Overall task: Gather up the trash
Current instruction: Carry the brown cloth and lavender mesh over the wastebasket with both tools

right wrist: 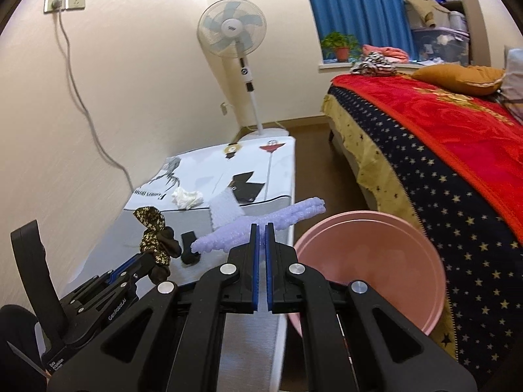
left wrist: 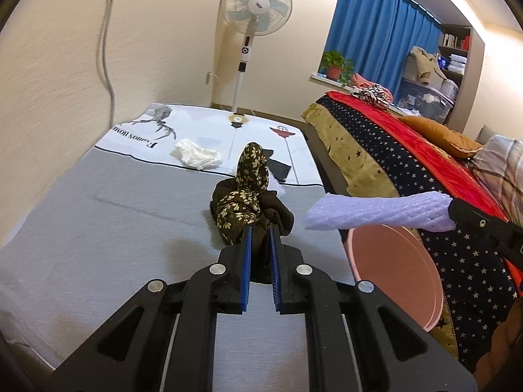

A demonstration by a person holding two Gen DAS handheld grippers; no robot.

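Note:
My left gripper (left wrist: pixel 260 232) is shut on a dark floral cloth (left wrist: pixel 243 196), held bunched above the grey mattress (left wrist: pixel 98 228). From the right wrist view, the same left gripper (right wrist: pixel 145 259) and floral cloth (right wrist: pixel 153 232) are at the lower left. My right gripper (right wrist: pixel 261 228) is shut on a pale foam net sleeve (right wrist: pixel 294 213), which sticks out to both sides. It hangs beside the rim of a pink basin (right wrist: pixel 369 261). In the left wrist view, the foam sleeve (left wrist: pixel 376 213) juts from the right gripper (left wrist: pixel 457 212) above the pink basin (left wrist: pixel 392 268).
On the mattress lie a crumpled white tissue (right wrist: pixel 187 197), a white foam piece (right wrist: pixel 225 210) and a small black item (right wrist: pixel 189 251). A bed with a starred blanket (right wrist: pixel 441 170) stands close on the right. A standing fan (right wrist: pixel 232 29) and a wall cable (right wrist: pixel 75 91) are behind.

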